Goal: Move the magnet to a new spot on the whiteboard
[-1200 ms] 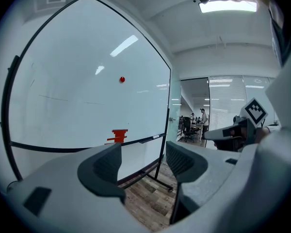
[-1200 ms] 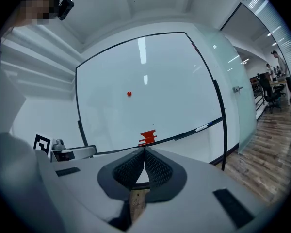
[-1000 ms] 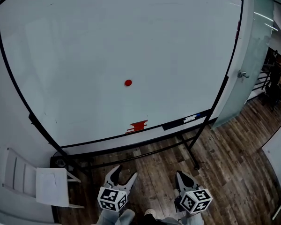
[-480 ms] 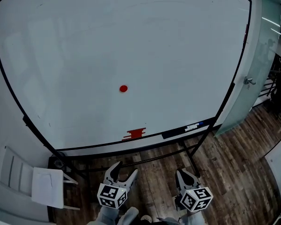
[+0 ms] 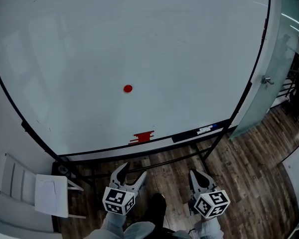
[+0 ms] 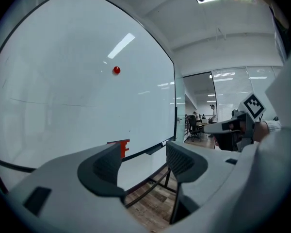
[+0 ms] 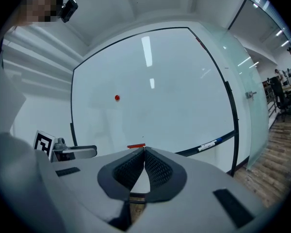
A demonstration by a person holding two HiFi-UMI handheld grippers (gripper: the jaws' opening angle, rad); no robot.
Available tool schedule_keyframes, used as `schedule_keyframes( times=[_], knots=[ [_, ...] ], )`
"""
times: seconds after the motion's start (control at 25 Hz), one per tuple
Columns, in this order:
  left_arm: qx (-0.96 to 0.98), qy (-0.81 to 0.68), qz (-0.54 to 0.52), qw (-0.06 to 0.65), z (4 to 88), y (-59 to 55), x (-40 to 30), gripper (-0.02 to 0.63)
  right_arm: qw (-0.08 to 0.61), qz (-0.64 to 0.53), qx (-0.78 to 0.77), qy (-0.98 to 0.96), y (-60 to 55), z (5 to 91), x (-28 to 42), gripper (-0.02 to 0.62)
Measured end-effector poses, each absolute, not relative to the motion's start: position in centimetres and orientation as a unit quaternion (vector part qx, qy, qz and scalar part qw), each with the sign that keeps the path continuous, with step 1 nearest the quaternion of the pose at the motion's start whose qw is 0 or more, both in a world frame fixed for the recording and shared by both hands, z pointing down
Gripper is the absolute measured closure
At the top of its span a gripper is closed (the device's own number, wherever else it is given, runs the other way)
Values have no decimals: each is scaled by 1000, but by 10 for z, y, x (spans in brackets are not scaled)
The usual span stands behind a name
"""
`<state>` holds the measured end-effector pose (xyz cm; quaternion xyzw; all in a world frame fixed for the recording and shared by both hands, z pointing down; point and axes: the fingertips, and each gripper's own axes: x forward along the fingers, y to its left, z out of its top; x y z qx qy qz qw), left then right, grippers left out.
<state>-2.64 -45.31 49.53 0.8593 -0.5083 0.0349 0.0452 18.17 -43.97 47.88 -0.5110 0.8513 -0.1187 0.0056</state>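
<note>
A red eraser (image 5: 142,137) sits at 6 o'clock, a marker (image 5: 205,129) at 4 o'clock, and a white chair (image 5: 50,195) at 8 o'clock on the wooden floor (image 5: 249,173).

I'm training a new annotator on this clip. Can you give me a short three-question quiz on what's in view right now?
1. True or false: the right gripper is shut on the magnet.
2. Which gripper has its jaws apart? A. the left gripper B. the right gripper
3. Fill in: the red block sits at the whiteboard's ____ edge.
Key: 1 false, its jaws meet on nothing; 2 A; 3 bottom.
</note>
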Motion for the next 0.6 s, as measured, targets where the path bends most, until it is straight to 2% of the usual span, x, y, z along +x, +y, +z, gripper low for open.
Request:
schedule_keyframes(
  times=[0.6],
  knots=[
    [831,-554,-23,-47,406,-535,-29,324,38,-31,-471,881,-526,399,166,569]
  ],
)
